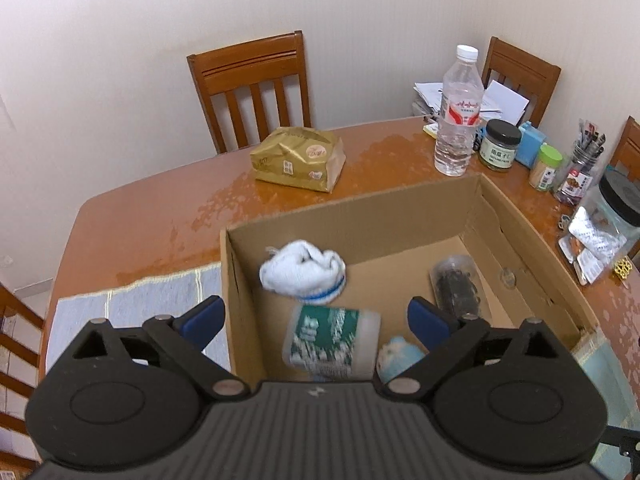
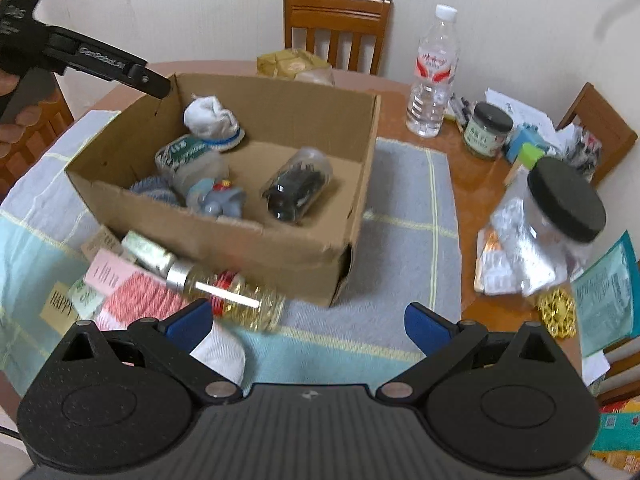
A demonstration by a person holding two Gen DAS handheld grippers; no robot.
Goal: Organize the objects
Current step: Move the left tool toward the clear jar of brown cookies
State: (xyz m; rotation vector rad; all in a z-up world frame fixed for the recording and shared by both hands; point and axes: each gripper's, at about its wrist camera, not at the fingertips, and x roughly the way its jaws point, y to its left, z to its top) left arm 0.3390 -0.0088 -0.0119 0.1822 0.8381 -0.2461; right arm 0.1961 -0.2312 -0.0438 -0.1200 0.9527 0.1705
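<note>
An open cardboard box (image 1: 360,216) (image 2: 280,248) stands on a striped cloth. Inside lie a rolled white sock (image 1: 302,276) (image 2: 212,122), a green-labelled plastic jar (image 1: 332,340) (image 2: 184,154), a clear jar of dark contents (image 1: 456,284) (image 2: 298,186) and a blue elephant toy (image 2: 218,198). My left gripper (image 1: 314,316) hangs open over the box's left part, with nothing between its fingers. My right gripper (image 2: 308,322) is open above the cloth in front of the box. Near it lie a small oil bottle (image 2: 236,300), a white sock (image 2: 224,354) and a pink box (image 2: 132,292).
A water bottle (image 2: 432,72), a black-lidded jar (image 2: 486,130) and a large clear jar with a black lid (image 2: 552,224) crowd the table's right side. A gold packet (image 1: 298,158) lies behind the box. Wooden chairs (image 1: 252,88) ring the table. A hand (image 2: 16,124) holds the left gripper.
</note>
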